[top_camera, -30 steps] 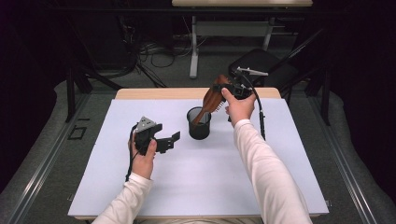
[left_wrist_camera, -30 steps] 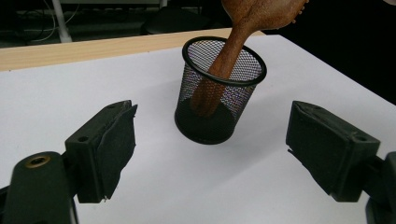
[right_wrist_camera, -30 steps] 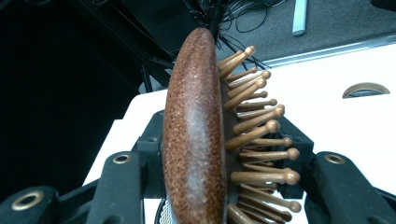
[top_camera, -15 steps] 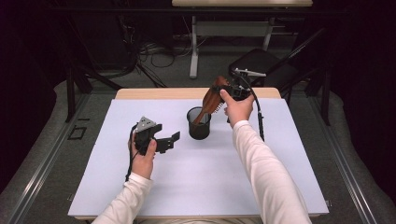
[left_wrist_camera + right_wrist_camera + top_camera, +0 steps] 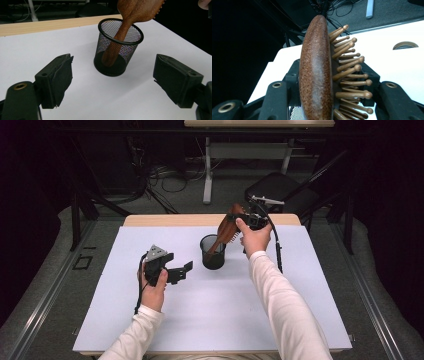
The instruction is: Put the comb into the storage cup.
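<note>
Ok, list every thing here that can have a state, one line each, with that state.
Wooden hairbrush: tilted, handle down inside the cup, head clamped in the right gripper.
Mesh cup: upright on the table.
Right gripper: shut on the brush head.
Left gripper: open, holding nothing, short of the cup.

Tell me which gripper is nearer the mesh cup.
Right. The right gripper holds the wooden hairbrush just above the mesh cup, handle inside it. The left gripper hovers open over the table beside the cup, apart from it.
</note>
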`<state>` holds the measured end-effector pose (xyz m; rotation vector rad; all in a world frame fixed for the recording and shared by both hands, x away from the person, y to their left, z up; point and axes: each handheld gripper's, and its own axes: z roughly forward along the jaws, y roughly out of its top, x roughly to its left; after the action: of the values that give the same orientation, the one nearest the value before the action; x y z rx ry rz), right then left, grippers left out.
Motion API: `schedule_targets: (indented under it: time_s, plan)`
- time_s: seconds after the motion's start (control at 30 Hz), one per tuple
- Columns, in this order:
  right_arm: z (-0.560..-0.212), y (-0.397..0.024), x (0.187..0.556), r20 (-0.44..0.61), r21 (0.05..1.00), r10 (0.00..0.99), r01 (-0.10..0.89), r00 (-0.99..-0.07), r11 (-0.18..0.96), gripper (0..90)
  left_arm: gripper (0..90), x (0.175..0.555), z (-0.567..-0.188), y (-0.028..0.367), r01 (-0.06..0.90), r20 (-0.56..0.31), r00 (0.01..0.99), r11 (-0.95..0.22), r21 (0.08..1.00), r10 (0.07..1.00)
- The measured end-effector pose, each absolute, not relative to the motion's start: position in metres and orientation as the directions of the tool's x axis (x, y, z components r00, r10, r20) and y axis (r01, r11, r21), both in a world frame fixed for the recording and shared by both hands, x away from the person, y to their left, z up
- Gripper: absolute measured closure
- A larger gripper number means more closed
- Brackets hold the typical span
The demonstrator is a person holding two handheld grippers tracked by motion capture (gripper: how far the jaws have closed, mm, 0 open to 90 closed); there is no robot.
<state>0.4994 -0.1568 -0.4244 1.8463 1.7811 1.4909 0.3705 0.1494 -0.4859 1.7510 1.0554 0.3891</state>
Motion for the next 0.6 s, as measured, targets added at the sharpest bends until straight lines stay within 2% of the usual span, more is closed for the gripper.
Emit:
schedule_targets:
  time_s: [0.6]
  plan:
    - [-0.4322, -0.1547, 0.4976, 0.508, 0.710, 0.835, 0.650, -0.210, -0.269, 48.4, 15.8, 0.3707, -0.4862, 0.1494, 0.473, -0.209, 0.565, -0.106, 0.875, 0.798]
